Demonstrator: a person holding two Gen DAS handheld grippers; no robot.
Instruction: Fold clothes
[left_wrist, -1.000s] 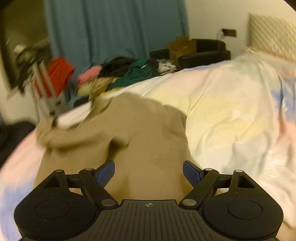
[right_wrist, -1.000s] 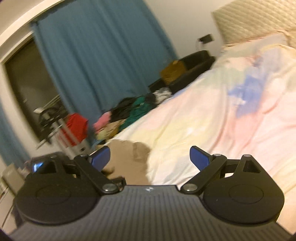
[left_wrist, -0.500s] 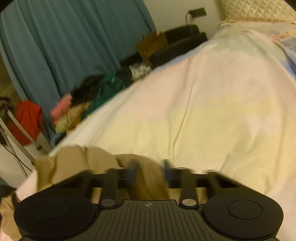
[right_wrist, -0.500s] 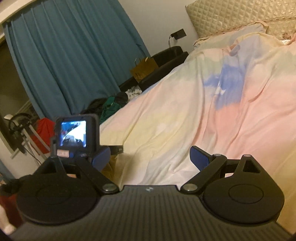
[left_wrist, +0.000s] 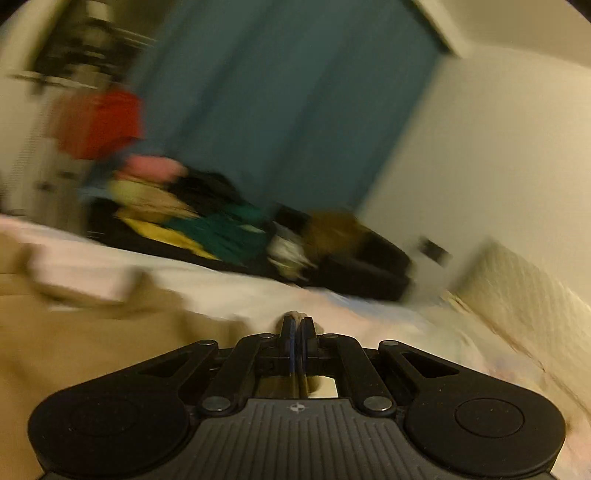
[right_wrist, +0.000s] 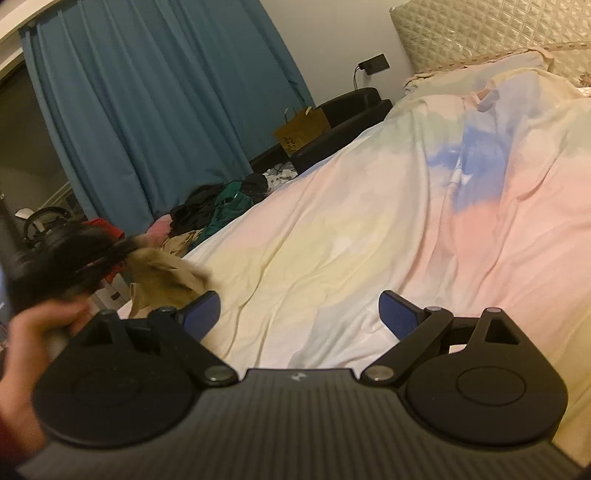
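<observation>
A tan garment (left_wrist: 92, 350) lies on the bed at the lower left of the blurred left wrist view. My left gripper (left_wrist: 297, 326) is shut, with a bit of pale cloth showing at its tips. In the right wrist view the same tan garment (right_wrist: 162, 277) hangs bunched from the blurred dark left gripper (right_wrist: 123, 251), which a hand (right_wrist: 40, 325) holds above the bed's left edge. My right gripper (right_wrist: 299, 314) stands open over the pastel duvet (right_wrist: 406, 221), nothing between its fingers, to the right of the garment.
A pile of mixed clothes (right_wrist: 221, 206) lies beyond the bed's far side, before a blue curtain (right_wrist: 166, 110). A black armchair (right_wrist: 351, 107) holds a brown paper bag (right_wrist: 301, 134). A quilted headboard (right_wrist: 480, 33) is at the right.
My left gripper has shut on the tan garment and swung up and left, lifting the cloth. The right gripper stays open and has barely moved.
</observation>
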